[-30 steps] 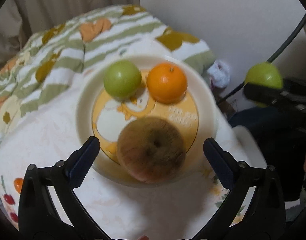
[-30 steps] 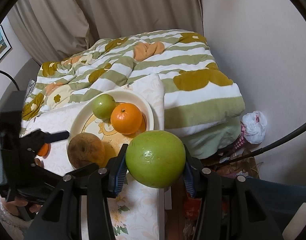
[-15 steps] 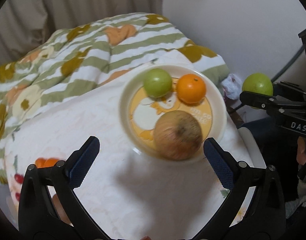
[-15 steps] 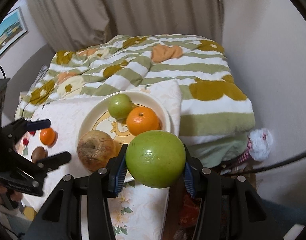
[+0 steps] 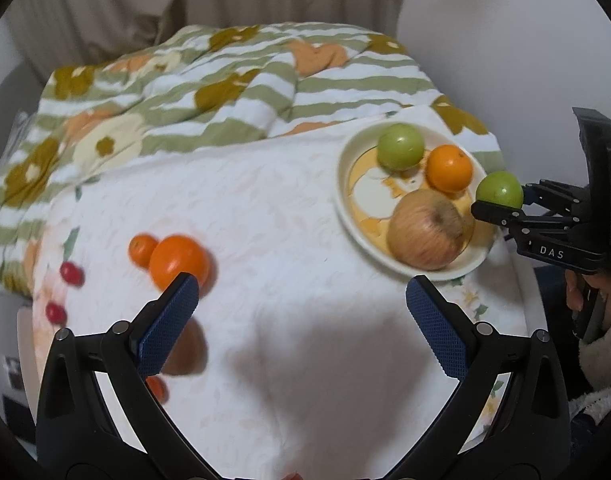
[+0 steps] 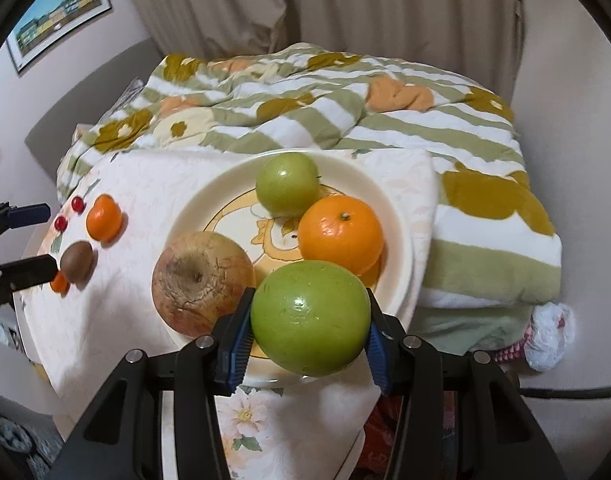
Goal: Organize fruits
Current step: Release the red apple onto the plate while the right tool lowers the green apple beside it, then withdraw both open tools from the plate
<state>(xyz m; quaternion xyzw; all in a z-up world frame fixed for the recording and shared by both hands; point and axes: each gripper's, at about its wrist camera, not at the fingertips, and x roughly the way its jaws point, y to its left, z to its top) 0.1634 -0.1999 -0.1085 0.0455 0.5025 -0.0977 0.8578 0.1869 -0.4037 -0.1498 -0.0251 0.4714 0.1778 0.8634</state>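
**Green apple poised over the plate, left gripper free among the loose fruit**

I have the right gripper (image 6: 309, 320) clamped on a green apple (image 6: 310, 317), both pads pressed to its sides, hanging over the 5 o'clock rim of the cream plate (image 6: 209, 196). I judge it is held there because the only free patch of plate lies near that edge: a second green apple (image 6: 287, 184) sits at 12 o'clock, an orange (image 6: 340, 234) at 3 o'clock touching it, and a large russet apple (image 6: 201, 278) at 8 o'clock.

My left gripper (image 5: 301, 308) stands with its jaws wide apart and nothing between them, above bare cloth. Around its left finger, at about 9 o'clock in that view, lie the fruits not yet gathered: a tangerine (image 5: 178, 262), a smaller one (image 5: 142, 249) touching it, two cherries (image 5: 70, 273), and a kiwi (image 6: 76, 261).

Everything rests on a white embossed tablecloth (image 5: 265, 232) with flower print. Behind lies a striped green-and-white blanket (image 6: 345, 116), then beige curtains (image 6: 305, 4), and a framed picture (image 6: 59, 10) on the wall.
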